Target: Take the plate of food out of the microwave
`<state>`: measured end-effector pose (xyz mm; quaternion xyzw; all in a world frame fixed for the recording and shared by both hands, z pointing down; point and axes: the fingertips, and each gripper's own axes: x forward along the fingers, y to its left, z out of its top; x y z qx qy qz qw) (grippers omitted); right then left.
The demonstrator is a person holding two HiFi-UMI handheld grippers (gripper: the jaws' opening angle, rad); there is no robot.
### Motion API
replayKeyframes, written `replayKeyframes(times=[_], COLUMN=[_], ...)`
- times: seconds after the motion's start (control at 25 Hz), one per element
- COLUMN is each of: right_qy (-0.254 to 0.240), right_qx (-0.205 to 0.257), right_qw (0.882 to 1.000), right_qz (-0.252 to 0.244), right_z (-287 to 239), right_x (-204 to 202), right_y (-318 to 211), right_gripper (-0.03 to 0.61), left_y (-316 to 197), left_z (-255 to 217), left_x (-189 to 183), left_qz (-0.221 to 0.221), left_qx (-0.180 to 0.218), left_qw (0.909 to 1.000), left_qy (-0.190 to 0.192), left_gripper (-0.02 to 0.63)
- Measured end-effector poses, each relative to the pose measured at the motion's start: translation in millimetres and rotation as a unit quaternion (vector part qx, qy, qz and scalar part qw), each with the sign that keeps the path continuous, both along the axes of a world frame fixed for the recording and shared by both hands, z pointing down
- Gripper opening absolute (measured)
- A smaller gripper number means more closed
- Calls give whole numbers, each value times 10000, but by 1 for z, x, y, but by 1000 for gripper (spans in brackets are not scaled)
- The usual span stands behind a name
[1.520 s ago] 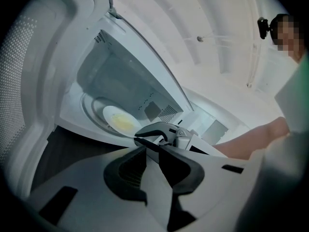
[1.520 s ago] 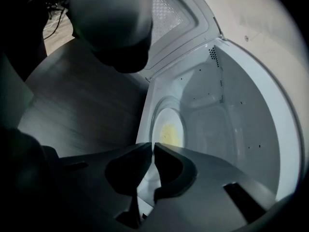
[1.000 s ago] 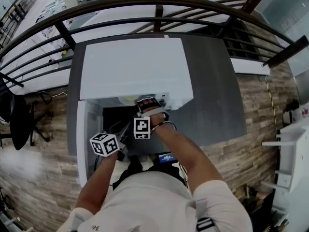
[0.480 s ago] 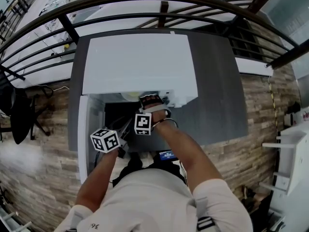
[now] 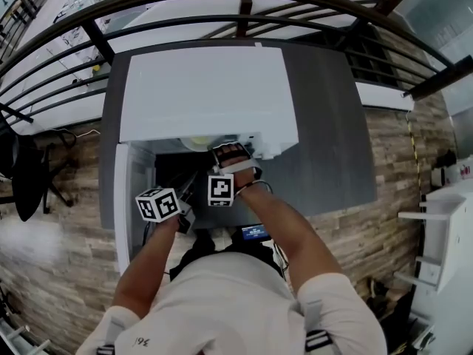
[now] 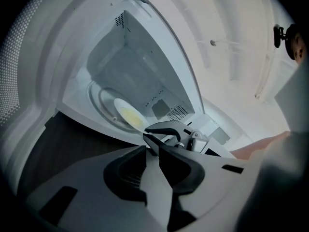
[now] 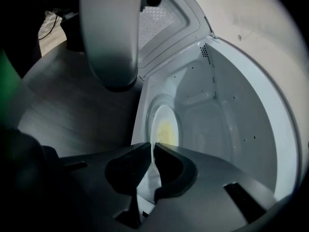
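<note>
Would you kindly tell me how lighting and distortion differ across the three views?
Head view: bright daylight, fisheye bowing the railing, microwave top glaring white. Left gripper view: dark vignette, softly lit cavity, plate clear. Right gripper view: dimmest, left side almost black, a blurred grey shape near the lens.

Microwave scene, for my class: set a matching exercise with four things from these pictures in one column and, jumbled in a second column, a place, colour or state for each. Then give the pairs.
Things
1. microwave door
2. plate
3. food
4. tabletop

Place, colour or state
A. dark grey
B. pale yellow
C. swung open
D. lying inside the microwave

Pairs: 1-C, 2-D, 3-B, 4-A
</note>
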<state>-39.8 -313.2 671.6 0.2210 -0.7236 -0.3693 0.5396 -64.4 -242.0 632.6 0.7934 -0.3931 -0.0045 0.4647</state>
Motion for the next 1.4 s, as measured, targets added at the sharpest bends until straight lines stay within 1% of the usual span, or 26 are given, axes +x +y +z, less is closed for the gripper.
replayKeyframes(times=[0.12, 0.24, 0.28, 0.36, 0.44, 0.52, 0.56, 0.72, 0.84, 0.96, 1.08, 1.16, 1.24, 1.4], right_qy=[-72, 43, 72, 115, 155, 9, -75, -86, -127, -323, -314, -270, -329, -314], right_qx=[-55, -279, -347, -408, -343, -158, -68, 171, 14, 47, 187, 162, 134, 55], right_qw=[10000, 9996, 9994, 9991, 9993, 9998, 9999, 9998, 9999, 9995, 9993, 9995, 9993, 9993], right_qz=[22, 23, 25, 36, 59, 81, 73, -26, -24, 0, -38, -71, -92, -201], right_z=[0, 9, 12, 14, 15, 13, 11, 4, 5, -1, -6, -5, -7, -9], right_x=[3, 6, 5, 3, 0, -5, -6, -4, 0, -1, 1, 4, 4, 6], right_y=[-4, 3, 4, 3, -2, -4, -3, 5, 12, 16, 17, 21, 25, 37], right_gripper=[26, 29, 50, 57, 57, 48, 44, 34, 32, 31, 29, 29, 28, 26], left_y=[-7, -3, -3, -5, -9, -8, -5, -4, -14, -22, -30, -35, -40, -46], left_z=[0, 1, 1, 0, 0, 4, 6, 13, 16, 21, 25, 26, 28, 36], left_x=[3, 6, 6, 6, 6, 5, 5, 0, -3, -5, -9, -10, -11, -17], left_qz=[27, 36, 40, 48, 45, 13, -17, -212, -375, -588, -823, -898, -942, -1033], left_qx=[46, 16, 21, 54, 86, 42, -25, -289, -493, -715, -840, -864, -892, -922], left_qw=[10000, 10000, 10000, 10000, 9999, 10000, 10000, 9988, 9965, 9924, 9870, 9853, 9841, 9835], left_qy=[-7, -6, -13, -31, -29, 8, 54, 329, 553, 807, 1091, 1172, 1216, 1163], left_gripper=[64, 64, 64, 64, 64, 64, 64, 64, 66, 112, 133, 137, 137, 137])
